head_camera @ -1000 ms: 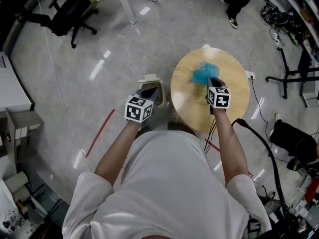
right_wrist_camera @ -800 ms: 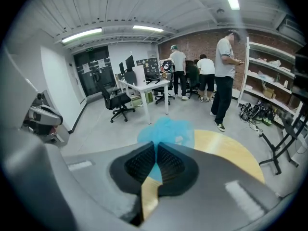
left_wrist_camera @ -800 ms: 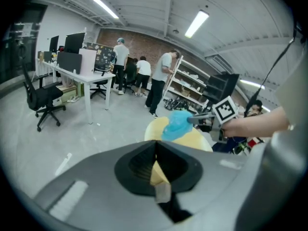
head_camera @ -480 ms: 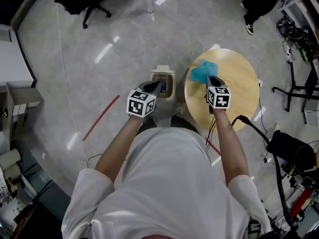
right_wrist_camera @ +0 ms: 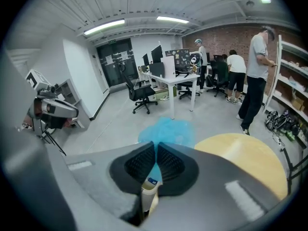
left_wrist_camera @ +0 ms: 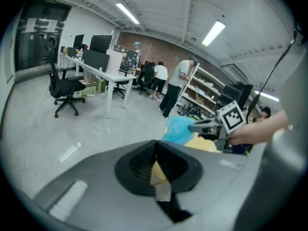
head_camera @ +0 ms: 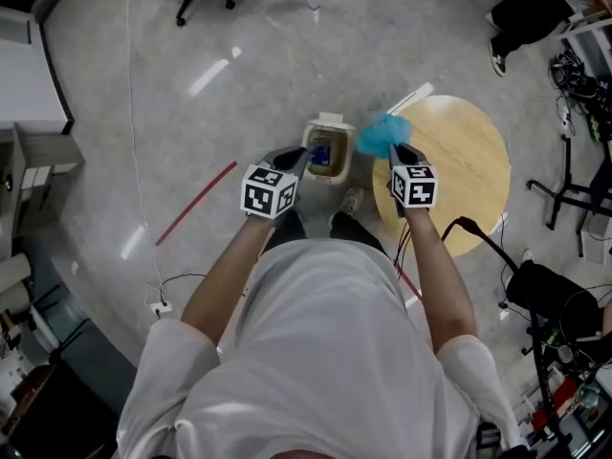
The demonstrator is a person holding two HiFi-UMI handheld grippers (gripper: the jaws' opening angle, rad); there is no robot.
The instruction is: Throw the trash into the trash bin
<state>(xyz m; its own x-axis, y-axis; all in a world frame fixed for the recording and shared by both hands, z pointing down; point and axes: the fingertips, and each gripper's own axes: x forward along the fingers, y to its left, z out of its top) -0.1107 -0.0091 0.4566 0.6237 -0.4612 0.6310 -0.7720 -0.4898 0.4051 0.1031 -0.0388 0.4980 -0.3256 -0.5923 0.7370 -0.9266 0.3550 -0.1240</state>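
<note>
The right tongs (head_camera: 396,147) pinched the blue trash (head_camera: 382,134) at their tips, the trash bin (head_camera: 330,122) just to their left (left tongs (head_camera: 302,158) pressed together, empty), so an early release could have dropped it on the floor (head_camera: 191,113).

Left gripper (left_wrist_camera: 154,144) fingers (left_wrist_camera: 137,160) meet; beyond, right gripper (left_wrist_camera: 191,127) pinches blue trash (left_wrist_camera: 176,131).

This is a big office or lab room. Computer screens (right_wrist_camera: 156,56) stand on a long white table (right_wrist_camera: 175,79). Black rolling chairs (right_wrist_camera: 140,93) sit beside it, and a brick wall (right_wrist_camera: 226,38) stands behind it.
</note>
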